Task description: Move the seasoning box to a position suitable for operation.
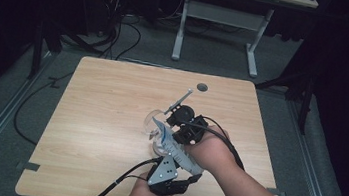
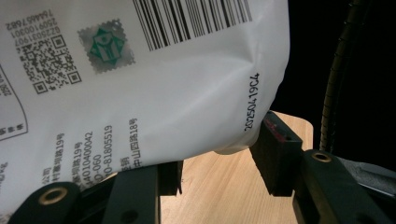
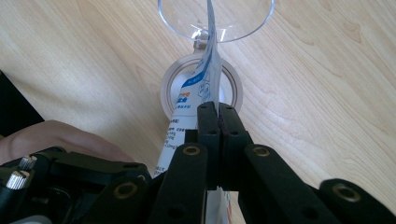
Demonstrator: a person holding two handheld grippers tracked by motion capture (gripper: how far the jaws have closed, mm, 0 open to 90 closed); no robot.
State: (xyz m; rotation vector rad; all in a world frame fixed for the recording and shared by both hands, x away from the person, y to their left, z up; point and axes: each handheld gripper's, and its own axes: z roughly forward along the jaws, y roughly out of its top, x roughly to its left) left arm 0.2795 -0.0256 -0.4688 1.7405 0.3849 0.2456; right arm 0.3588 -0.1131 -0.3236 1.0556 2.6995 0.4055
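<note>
the right tongs [image 3: 218, 109] are pressed together on the thin edge of a white and blue pouch [image 3: 200, 88], holding it up over a clear glass [image 3: 215, 21] and a roll of tape [image 3: 229, 86] on the desk [image 3: 327, 93]. the left tongs [image 2: 219, 161] stand part open, the bulging lower end of that pouch [image 2: 154, 84] lodged between the jaws and touching both pads. in the high view both hands meet near the middle of the light wood desk [image 1: 111, 100]; beyond it lie a grey floor and a second desk's white legs [image 1: 253, 52]. the pouch bears a barcode, a qr code, a green seal and the stamp 20250419c4.
</note>
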